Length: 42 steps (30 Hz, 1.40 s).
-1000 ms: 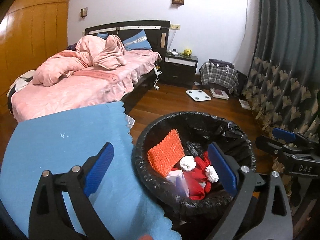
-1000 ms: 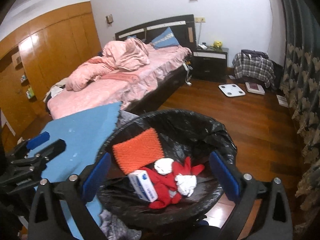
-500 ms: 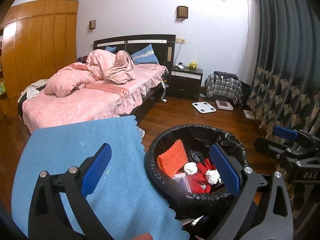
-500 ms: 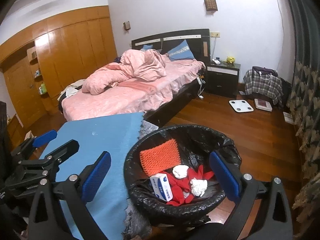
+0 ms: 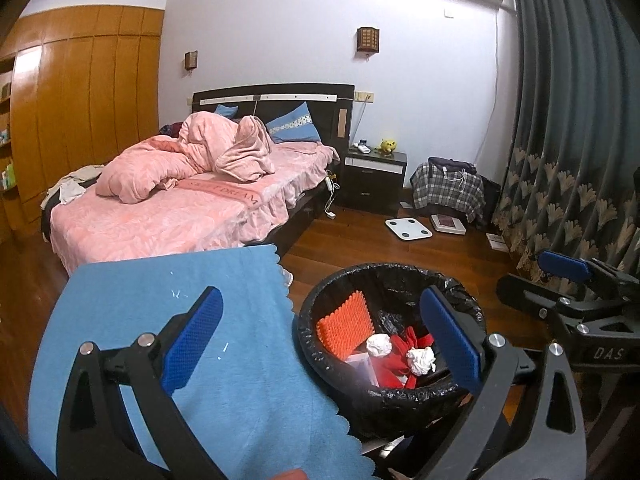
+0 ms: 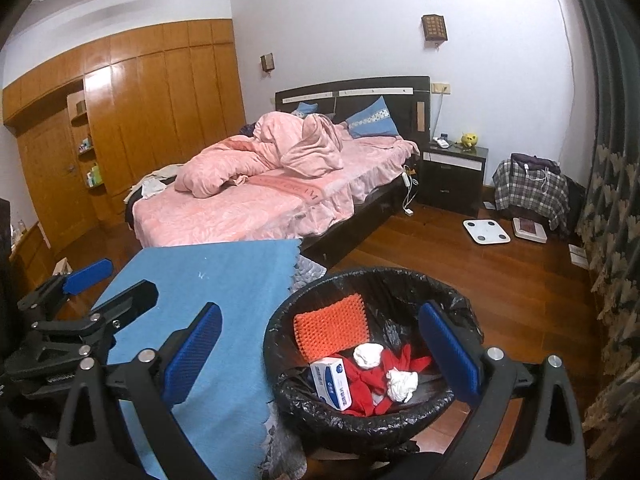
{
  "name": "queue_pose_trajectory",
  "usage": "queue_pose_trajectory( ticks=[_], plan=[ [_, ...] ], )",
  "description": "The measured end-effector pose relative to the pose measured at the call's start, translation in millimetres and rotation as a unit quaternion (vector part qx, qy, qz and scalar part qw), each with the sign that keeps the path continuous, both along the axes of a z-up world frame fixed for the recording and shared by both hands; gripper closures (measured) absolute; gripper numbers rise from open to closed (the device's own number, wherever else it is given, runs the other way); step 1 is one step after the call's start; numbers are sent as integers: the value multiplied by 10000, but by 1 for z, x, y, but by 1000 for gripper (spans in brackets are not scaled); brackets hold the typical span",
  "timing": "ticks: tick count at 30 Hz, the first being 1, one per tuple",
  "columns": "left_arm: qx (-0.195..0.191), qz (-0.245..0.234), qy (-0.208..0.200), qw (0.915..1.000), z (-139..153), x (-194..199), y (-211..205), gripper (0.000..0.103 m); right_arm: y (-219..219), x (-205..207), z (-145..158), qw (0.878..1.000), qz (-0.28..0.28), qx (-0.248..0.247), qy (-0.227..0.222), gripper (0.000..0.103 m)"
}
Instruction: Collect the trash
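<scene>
A round bin with a black liner (image 5: pixel 320 356) (image 6: pixel 276 384) stands beside a table with a blue cloth (image 5: pixel 168 312) (image 6: pixel 224 280). In it lie an orange spiky mat (image 5: pixel 344 330) (image 6: pixel 330 328), two white paper balls (image 5: pixel 379 345) (image 6: pixel 401 384), a red cloth (image 6: pixel 362 380) and a small white-blue box (image 6: pixel 331 380). My left gripper (image 5: pixel 320 340) is open and empty, above the table's edge and the bin. My right gripper (image 6: pixel 320 352) is open and empty, above the bin. Each gripper shows in the other's view: the right one (image 5: pixel 568 280) and the left one (image 6: pixel 80 292).
A bed with pink bedding (image 5: pixel 180 204) stands behind the table. A dark nightstand (image 5: pixel 374 180), a plaid-covered bag (image 5: pixel 448 188) and a white scale (image 5: pixel 408 229) sit on the wooden floor by the far wall. Patterned curtains (image 5: pixel 580 140) hang at right. Wooden wardrobes (image 6: pixel 120 128) line the left wall.
Both grippers have risen and pulled back from the bin, so it looks smaller and lower. Both stay open and empty. The bin's contents have not moved.
</scene>
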<state>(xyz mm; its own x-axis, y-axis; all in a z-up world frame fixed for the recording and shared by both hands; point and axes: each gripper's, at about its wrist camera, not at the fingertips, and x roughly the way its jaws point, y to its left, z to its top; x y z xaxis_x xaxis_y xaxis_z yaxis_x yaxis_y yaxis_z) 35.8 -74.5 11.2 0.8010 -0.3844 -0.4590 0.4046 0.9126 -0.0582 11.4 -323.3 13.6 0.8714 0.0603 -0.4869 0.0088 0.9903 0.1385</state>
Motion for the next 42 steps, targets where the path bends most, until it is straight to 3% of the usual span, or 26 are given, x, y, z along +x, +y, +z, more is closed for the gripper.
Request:
queue_pose_trajectory(
  ticks=[42],
  plan=[
    [-21,18,-13,10000,1,-2,3,7,3,0,3,10000,26,-33,-8,6]
  ],
)
